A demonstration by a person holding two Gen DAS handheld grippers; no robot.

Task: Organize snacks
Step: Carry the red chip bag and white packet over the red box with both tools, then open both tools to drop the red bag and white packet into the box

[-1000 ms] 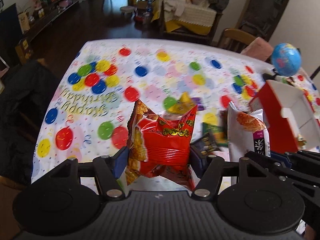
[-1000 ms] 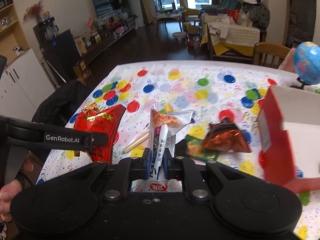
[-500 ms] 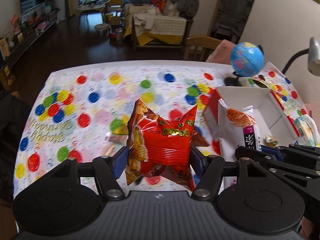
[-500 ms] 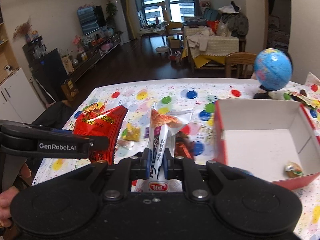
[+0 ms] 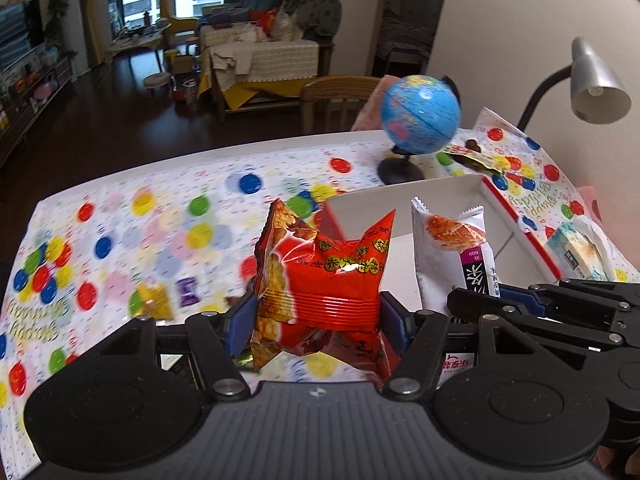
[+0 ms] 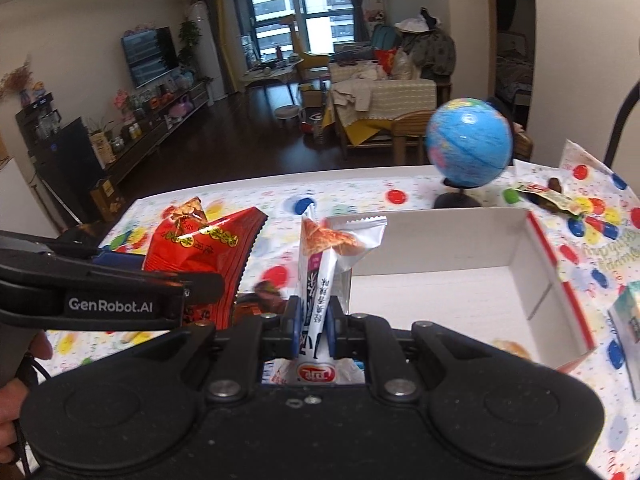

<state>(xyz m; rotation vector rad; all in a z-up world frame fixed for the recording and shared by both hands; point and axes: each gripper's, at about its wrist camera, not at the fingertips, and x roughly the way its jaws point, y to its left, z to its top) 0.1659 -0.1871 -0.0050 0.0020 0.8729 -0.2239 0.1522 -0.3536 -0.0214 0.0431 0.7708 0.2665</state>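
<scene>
My left gripper [image 5: 318, 318] clamps a red snack bag [image 5: 324, 280], blue pads pressing its crumpled middle from both sides; bag upright, lifted off the table. From the right wrist view the same bag sits at 9 o'clock, held by the black arm marked GenRobot.AI.

My right gripper [image 6: 311, 318] is pinched tight on a white snack packet [image 6: 324, 268], thin edge between the pads, top end flaring upward with an orange food print. In the left wrist view that packet shows at 3 o'clock of the red bag, just beside it.

The red-and-white box [image 6: 532, 240], open top, lies at 2 o'clock of the white packet in the right view, close behind it. One small wrapped piece [image 6: 510, 348] lies on the box floor near its front wall.

A blue globe [image 6: 469, 145] on a black stand is at 12 o'clock of the box, on the dotted tablecloth [image 5: 120, 216]. Loose small candies [image 5: 154, 300] lie on the cloth at 9 o'clock of the red bag, blurred. A tissue pack [image 5: 576, 250] rests at 3 o'clock of the box. A silver lamp [image 5: 596, 88] hangs at upper right in the left view.

A fingertip [image 6: 40, 346] shows at the right view's left edge.
</scene>
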